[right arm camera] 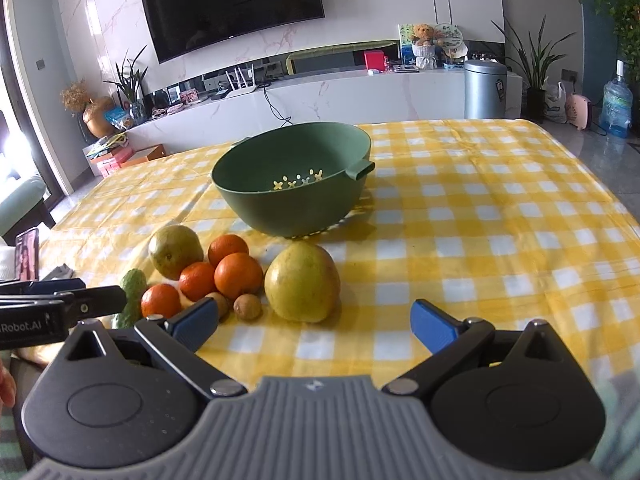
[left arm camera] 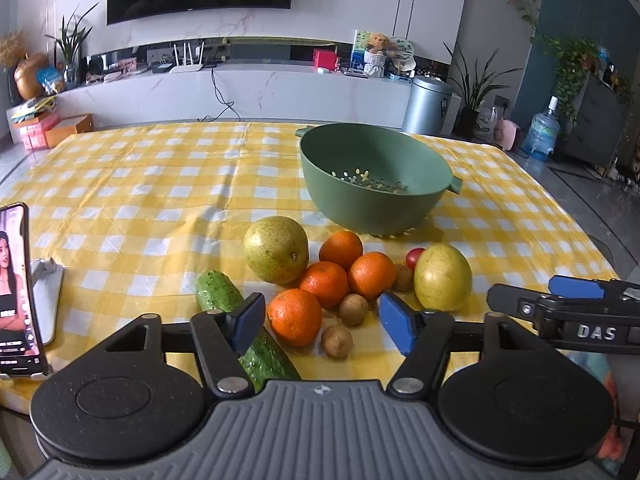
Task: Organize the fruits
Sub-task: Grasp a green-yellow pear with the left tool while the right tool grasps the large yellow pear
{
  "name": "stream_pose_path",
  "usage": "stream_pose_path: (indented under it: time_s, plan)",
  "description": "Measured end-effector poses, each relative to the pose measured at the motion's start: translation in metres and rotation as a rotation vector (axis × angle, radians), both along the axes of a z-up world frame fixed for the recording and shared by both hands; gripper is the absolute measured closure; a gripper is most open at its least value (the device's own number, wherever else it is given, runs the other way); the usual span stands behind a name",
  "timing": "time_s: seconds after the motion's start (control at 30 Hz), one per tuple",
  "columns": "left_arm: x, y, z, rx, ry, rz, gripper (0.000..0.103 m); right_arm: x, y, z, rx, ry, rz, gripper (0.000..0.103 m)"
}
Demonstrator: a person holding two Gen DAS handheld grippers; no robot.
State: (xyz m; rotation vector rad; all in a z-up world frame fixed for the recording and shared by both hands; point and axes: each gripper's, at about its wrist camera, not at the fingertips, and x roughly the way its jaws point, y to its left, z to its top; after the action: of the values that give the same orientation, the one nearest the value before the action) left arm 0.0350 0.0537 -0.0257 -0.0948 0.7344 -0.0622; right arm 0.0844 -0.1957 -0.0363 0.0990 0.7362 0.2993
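Observation:
A heap of fruit lies on the yellow checked tablecloth [left arm camera: 140, 200]: two yellow-green pears [left arm camera: 276, 250] [left arm camera: 442, 276], several oranges [left arm camera: 294, 316], small brown longans [left arm camera: 337, 341], a red cherry tomato [left arm camera: 414, 257] and a cucumber [left arm camera: 224, 294]. An empty green colander bowl [left arm camera: 372, 184] stands behind them; it also shows in the right wrist view [right arm camera: 292, 184]. My left gripper [left arm camera: 322, 322] is open, low over the near orange and longans. My right gripper [right arm camera: 316, 324] is open just before the right pear [right arm camera: 302, 282].
A phone on a white stand [left arm camera: 18, 292] plays video at the table's left edge. The right gripper's fingers [left arm camera: 560, 304] reach in from the right in the left wrist view. A TV console, bin and plants stand beyond the table.

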Motion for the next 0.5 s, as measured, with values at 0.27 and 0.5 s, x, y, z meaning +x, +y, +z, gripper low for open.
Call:
stream_pose_path:
  time_s: [0.27,0.5]
  plan:
    - [0.031,0.002,-0.010,0.054,-0.002,0.008,0.037,0.040,0.015,-0.016,0.019,0.039,0.006,0.023]
    - [0.064,0.015,-0.023,0.014,0.020,0.026,0.025,0.058,0.020,-0.033,0.034,-0.001,0.015,0.026]
